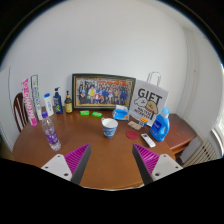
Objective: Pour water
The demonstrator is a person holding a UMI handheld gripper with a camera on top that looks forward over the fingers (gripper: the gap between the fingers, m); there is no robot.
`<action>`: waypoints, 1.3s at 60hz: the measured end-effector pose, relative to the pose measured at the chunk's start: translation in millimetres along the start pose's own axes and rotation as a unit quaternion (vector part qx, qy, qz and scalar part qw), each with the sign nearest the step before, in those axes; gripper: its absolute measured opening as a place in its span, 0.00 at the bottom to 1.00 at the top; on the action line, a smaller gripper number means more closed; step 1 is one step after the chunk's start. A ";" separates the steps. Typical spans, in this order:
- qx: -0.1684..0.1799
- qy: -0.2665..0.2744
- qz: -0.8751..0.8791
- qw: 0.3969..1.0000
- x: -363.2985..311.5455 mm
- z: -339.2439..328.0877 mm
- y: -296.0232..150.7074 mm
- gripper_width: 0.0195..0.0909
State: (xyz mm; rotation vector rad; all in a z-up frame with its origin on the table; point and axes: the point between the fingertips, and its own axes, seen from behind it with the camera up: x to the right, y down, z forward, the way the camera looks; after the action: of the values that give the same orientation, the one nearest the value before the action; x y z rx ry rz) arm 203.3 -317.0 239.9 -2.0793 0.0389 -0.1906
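Gripper (pixel 108 163) held spread and empty above table (pixel 105 150); water bottle (pixel 51 133) seen upright far left, blue cup (pixel 109 127) beyond.

- A round wooden table (pixel 100 150) carries everything.
- A clear bottle (pixel 51 132) stands near its left edge.
- A framed picture (pixel 102 92) leans at the back.
- A white gift bag (pixel 149 102) stands beside it.
- A blue cup (pixel 108 127) sits mid-table.
- A blue jug (pixel 159 124) stands to the right.
- Small bottles (pixel 57 101) line the back left.
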 end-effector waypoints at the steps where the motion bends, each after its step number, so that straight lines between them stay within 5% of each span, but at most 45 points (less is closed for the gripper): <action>1: 0.000 -0.001 -0.001 1.000 -2.4 0.2 0.5 0.93; 23: 0.001 -0.085 0.000 0.996 -190.9 30.7 25.4 0.93; 39: 0.047 -0.125 0.004 0.991 -304.2 120.1 26.3 0.91; 51: 0.067 -0.105 0.013 0.992 -329.6 183.1 28.4 0.77; 59: 0.089 -0.083 0.002 0.993 -329.9 202.6 26.1 0.45; 70: 0.095 -0.090 0.013 0.991 -331.4 204.5 22.4 0.24; 78: 0.092 -0.108 0.022 0.990 -334.1 199.8 12.9 0.19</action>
State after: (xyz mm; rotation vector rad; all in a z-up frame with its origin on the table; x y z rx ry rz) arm -95.4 -115.2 92.3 -1.9026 -0.0627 0.0576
